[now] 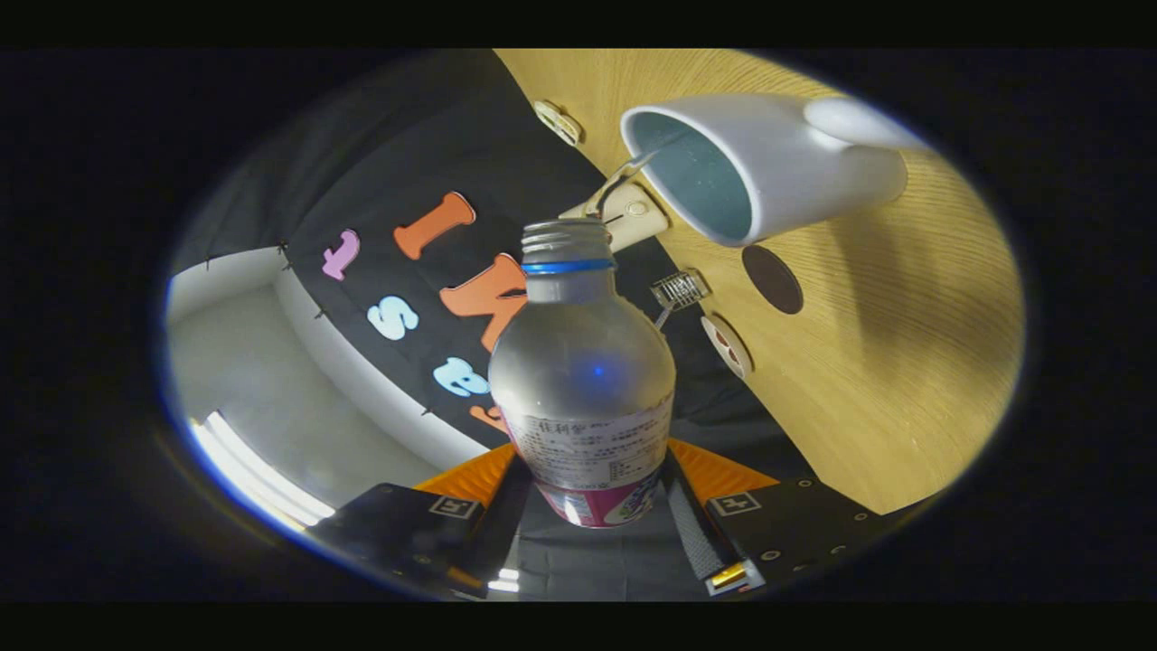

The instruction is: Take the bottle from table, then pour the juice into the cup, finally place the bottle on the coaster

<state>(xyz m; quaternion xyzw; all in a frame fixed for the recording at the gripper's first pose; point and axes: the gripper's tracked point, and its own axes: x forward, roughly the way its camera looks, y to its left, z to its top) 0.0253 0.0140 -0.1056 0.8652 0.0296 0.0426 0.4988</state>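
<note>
A clear plastic bottle (583,362) with a blue neck ring, no cap and a printed label is held between my fingers, and my gripper (592,493) is shut on its lower body. The whole view is rolled over, so the bottle is tipped and its open mouth points toward the white cup (768,167). The cup stands on the wooden table (886,362) just beyond the bottle's mouth, its pale blue inside facing me. A dark round coaster (773,278) lies on the table beside the cup. No liquid stream is visible.
A wooden clip with a wire piece (624,210) sits between the bottle mouth and the cup. A small wire brush (678,291) and two round discs (726,345) (558,121) lie along the table's edge. The booth's black cloth wall hangs behind.
</note>
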